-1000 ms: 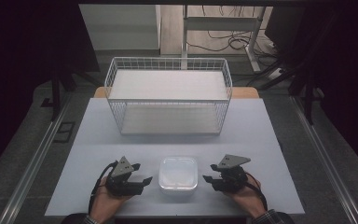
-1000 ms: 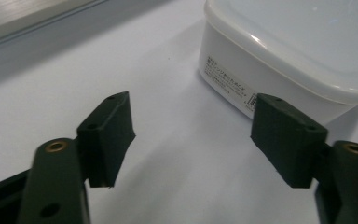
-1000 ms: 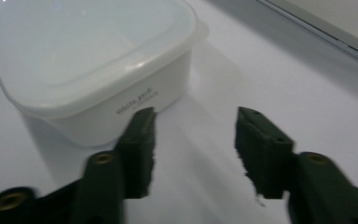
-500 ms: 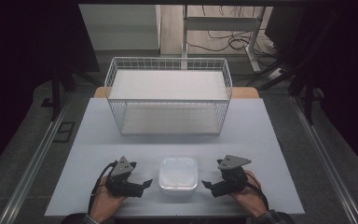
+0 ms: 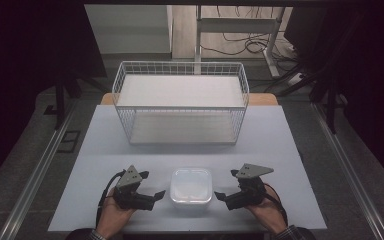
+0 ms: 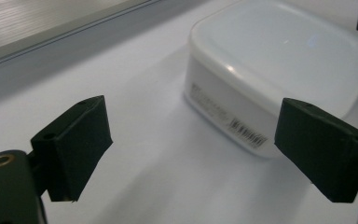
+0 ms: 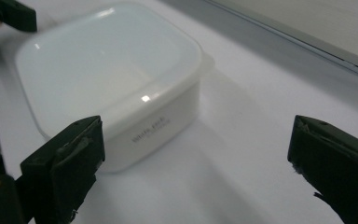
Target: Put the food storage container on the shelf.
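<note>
White lidded box [image 5: 191,186] sits near front edge of surface [image 5: 280,150], between left tool [image 5: 152,196] and right tool [image 5: 223,198]; both tools gape wide, empty. Wire basket [image 5: 180,107] toward back edge.

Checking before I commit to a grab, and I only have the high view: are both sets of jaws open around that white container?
Observer: The left gripper is open, jaws spread wide, not touching the lidded white container.
Operator: And the right?
Observer: The right gripper is open too, short of the container.
Operator: Any markings on it?
Observer: A barcode label on the side facing the left gripper; small printed text on the side facing the right.
</note>
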